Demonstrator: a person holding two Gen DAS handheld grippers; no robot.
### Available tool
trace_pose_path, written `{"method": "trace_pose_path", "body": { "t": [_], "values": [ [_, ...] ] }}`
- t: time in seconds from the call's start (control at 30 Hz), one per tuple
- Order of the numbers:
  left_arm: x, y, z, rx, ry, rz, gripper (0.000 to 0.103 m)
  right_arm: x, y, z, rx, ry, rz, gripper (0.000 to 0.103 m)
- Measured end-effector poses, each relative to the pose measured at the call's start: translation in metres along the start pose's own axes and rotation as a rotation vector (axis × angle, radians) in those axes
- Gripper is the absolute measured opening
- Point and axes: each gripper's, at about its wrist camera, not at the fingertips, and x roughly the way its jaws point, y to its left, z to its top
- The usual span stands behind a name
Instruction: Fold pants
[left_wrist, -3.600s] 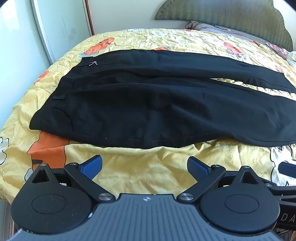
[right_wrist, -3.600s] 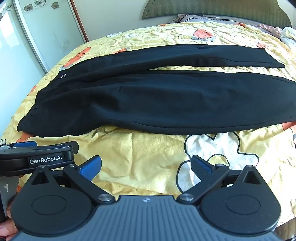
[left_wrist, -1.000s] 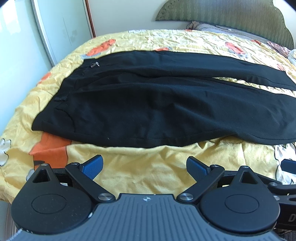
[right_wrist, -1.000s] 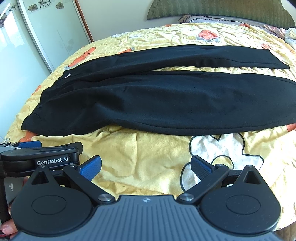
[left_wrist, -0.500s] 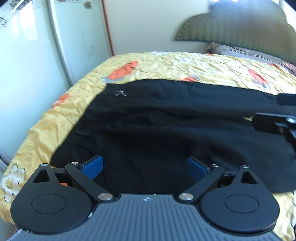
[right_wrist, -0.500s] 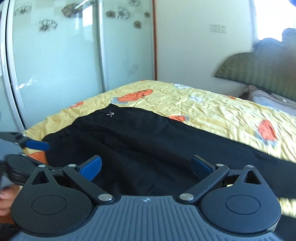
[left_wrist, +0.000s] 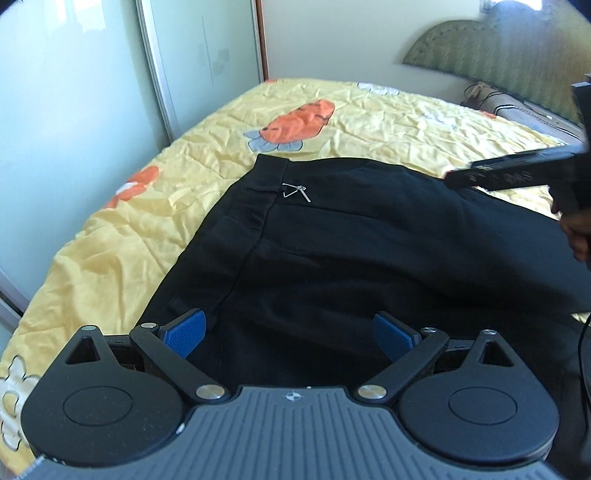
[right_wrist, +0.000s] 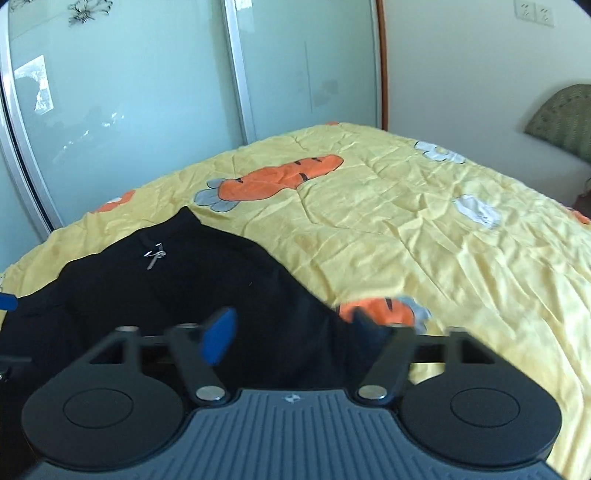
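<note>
Black pants (left_wrist: 369, 251) lay flat on the yellow bed (left_wrist: 388, 122); soft, limp cloth, probably best pinched at the waistband. Left tongs (left_wrist: 288, 332) hovered open; right tongs (right_wrist: 295, 332) appeared open, though blurred.

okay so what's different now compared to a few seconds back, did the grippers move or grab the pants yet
Both grippers moved in from the bed's near edge to over the waist end of the black pants. The left gripper is wide open; the right gripper has narrowed but looks blurred, with no clear grip. The pants lie flat on the yellow bedspread as before.
</note>
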Motion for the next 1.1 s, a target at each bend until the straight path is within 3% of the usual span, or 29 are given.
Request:
{"method": "trace_pose_path", "body": {
  "t": [0.2, 0.3, 0.33, 0.37, 0.47, 0.67, 0.77, 0.83, 0.9, 0.93, 1.0, 1.1],
  "values": [
    [0.028, 0.005, 0.036, -0.039, 0.038, -0.039, 0.098, 0.066, -0.014, 0.020, -0.034, 0.109, 0.096, 0.050],
    [0.044, 0.010, 0.062, -0.097, 0.071, -0.100, 0.098, 0.071, -0.022, 0.025, -0.027, 0.111, 0.177, 0.050],
    [0.051, 0.012, 0.071, -0.128, 0.087, -0.128, 0.098, 0.070, -0.022, 0.025, -0.039, 0.114, 0.199, 0.039],
    [0.058, 0.013, 0.080, -0.161, 0.101, -0.158, 0.098, 0.067, -0.018, 0.024, -0.070, 0.115, 0.206, 0.022],
    [0.084, 0.015, 0.107, -0.262, 0.148, -0.236, 0.097, 0.052, 0.009, 0.015, -0.224, 0.076, 0.118, 0.007],
    [0.133, 0.028, 0.142, -0.493, 0.238, -0.360, 0.097, 0.004, 0.100, -0.028, -0.706, -0.049, -0.096, 0.006],
    [0.149, 0.038, 0.146, -0.580, 0.276, -0.380, 0.094, -0.010, 0.128, -0.053, -0.855, -0.085, -0.135, 0.006],
    [0.155, 0.043, 0.142, -0.614, 0.289, -0.396, 0.079, -0.014, 0.135, -0.063, -0.885, -0.102, -0.146, 0.006],
    [0.151, 0.047, 0.137, -0.611, 0.283, -0.348, 0.035, -0.014, 0.136, -0.066, -0.870, -0.094, -0.142, 0.006],
    [0.147, 0.047, 0.135, -0.582, 0.276, -0.321, 0.028, -0.014, 0.135, -0.066, -0.855, -0.099, -0.149, 0.006],
    [0.138, 0.049, 0.126, -0.563, 0.245, -0.340, 0.014, -0.015, 0.130, -0.066, -0.817, -0.113, -0.180, 0.006],
    [0.116, 0.054, 0.110, -0.556, 0.189, -0.358, 0.012, -0.019, 0.115, -0.065, -0.742, -0.098, -0.252, 0.014]
  ]
}}
